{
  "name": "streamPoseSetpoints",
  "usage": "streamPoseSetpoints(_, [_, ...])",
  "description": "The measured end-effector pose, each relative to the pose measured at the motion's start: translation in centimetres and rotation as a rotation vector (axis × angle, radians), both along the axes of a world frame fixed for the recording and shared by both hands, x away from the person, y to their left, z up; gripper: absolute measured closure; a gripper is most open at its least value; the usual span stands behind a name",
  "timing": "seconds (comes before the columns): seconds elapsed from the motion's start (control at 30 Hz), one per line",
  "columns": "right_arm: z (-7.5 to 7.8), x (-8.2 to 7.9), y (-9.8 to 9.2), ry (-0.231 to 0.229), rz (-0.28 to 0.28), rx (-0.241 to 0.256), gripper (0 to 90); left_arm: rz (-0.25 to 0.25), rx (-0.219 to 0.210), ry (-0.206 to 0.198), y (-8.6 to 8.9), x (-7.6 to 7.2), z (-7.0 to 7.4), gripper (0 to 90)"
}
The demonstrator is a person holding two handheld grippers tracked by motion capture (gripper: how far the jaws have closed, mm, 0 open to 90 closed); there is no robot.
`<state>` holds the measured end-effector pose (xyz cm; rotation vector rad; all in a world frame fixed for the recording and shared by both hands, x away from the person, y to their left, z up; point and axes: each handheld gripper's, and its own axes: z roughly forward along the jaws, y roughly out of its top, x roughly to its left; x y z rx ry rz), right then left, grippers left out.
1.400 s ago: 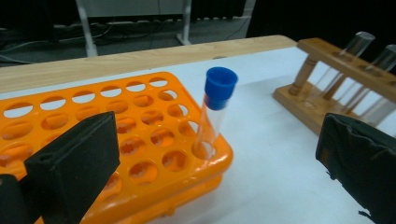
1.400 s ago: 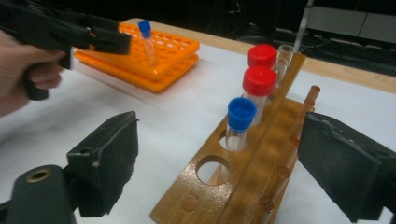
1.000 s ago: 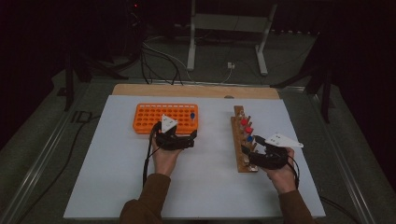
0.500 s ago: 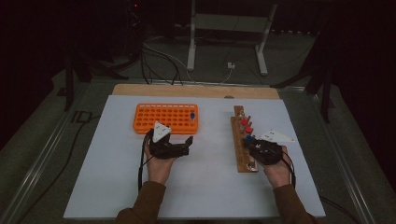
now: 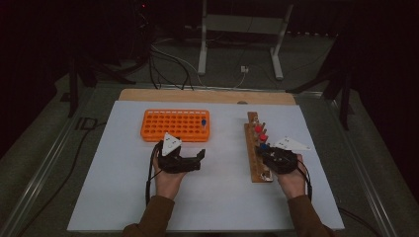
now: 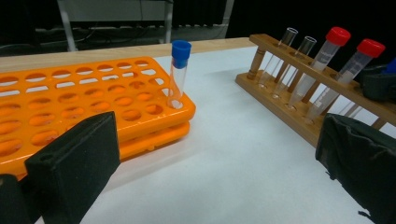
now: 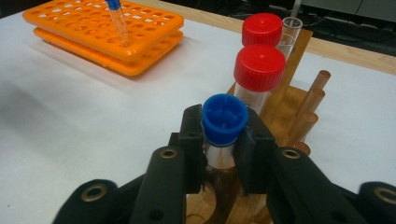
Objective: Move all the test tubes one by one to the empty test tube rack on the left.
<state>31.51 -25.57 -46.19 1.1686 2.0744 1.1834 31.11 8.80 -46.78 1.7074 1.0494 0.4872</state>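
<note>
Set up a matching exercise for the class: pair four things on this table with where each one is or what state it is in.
Things:
1. left claw
2. right claw
3. blue-capped tube in the orange rack
4. red-capped tubes

Places or states:
A. standing in the wooden rack
B. open, holding nothing
C. standing in a corner hole of the orange rack
D. shut on a blue-capped tube

Pairs: 1-B, 2-D, 3-C, 4-A
</note>
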Motion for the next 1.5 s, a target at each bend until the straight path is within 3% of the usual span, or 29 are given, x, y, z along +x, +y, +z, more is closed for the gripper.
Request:
streamPoseSetpoints(0.5, [1.3, -0.4, -0.2, -0.009, -0.015, 0.011, 77.1, -0.033, 0.002, -0.004, 0.2, -0.7, 0.3, 0.5])
streamPoseSetpoints(1.13, [5.7, -2.0, -0.8, -0.086, -0.001, 0.053, 77.1, -0.081, 0.025, -0.02, -0.8, -1.2, 0.6, 0.6])
streamPoseSetpoints(1.23, [6.3, -2.3, -0.8, -0.089, 0.026, 0.09, 77.0, -0.094, 0.034, -0.029, -1.0, -1.3, 0.7, 0.6])
streamPoseSetpoints(1.5, [6.2, -2.5, 0.8, -0.075, 0.087, 0.081, 77.0, -0.132, 0.056, -0.06, -2.2, -1.9, 1.1, 2.6])
